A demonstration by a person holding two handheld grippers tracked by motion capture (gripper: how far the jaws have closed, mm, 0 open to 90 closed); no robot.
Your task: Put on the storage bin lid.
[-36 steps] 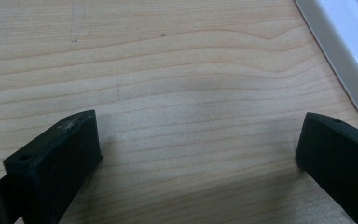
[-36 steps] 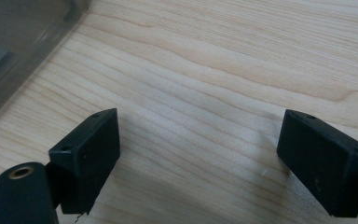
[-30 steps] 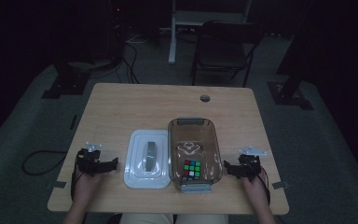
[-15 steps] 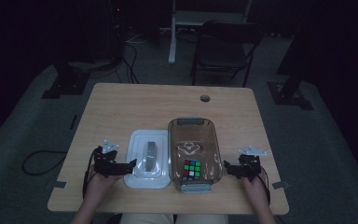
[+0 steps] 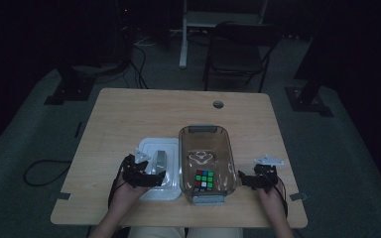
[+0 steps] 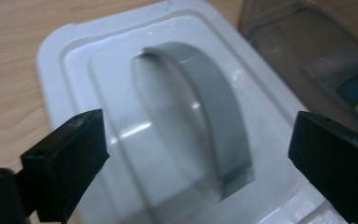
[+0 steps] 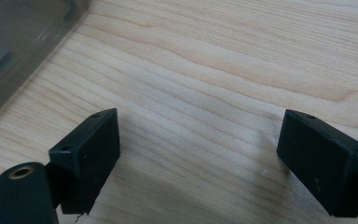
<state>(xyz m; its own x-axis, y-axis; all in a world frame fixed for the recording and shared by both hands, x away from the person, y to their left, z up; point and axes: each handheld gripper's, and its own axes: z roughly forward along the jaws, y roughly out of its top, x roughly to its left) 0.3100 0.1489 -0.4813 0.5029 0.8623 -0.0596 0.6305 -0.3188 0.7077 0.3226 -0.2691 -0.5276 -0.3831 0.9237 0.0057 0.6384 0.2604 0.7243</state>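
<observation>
On the wooden bench [image 5: 144,114] the left gripper [image 5: 155,178] hangs over the near left part of the white lid [image 5: 151,148], which lies flat just left of the clear brown-tinted box [image 5: 206,136]. In the left gripper view its black fingers [image 6: 74,154] stand wide, one on each side of the lid's grey arched handle [image 6: 214,102], with neither pad touching it; the jaws have just been closing a little, and only the handle and lid surface lie between them. The handle rises from the middle of the lid and runs along its length. The lid's right edge lies just beside the box's left wall. Inside the box, toward its near end, sits a colour-tiled puzzle cube [image 5: 204,179]. Right of the box, near its near right corner but apart from it, the right gripper [image 5: 244,179] rests low over bare wood, its fingers [image 7: 91,144] spread wide with nothing between them.
</observation>
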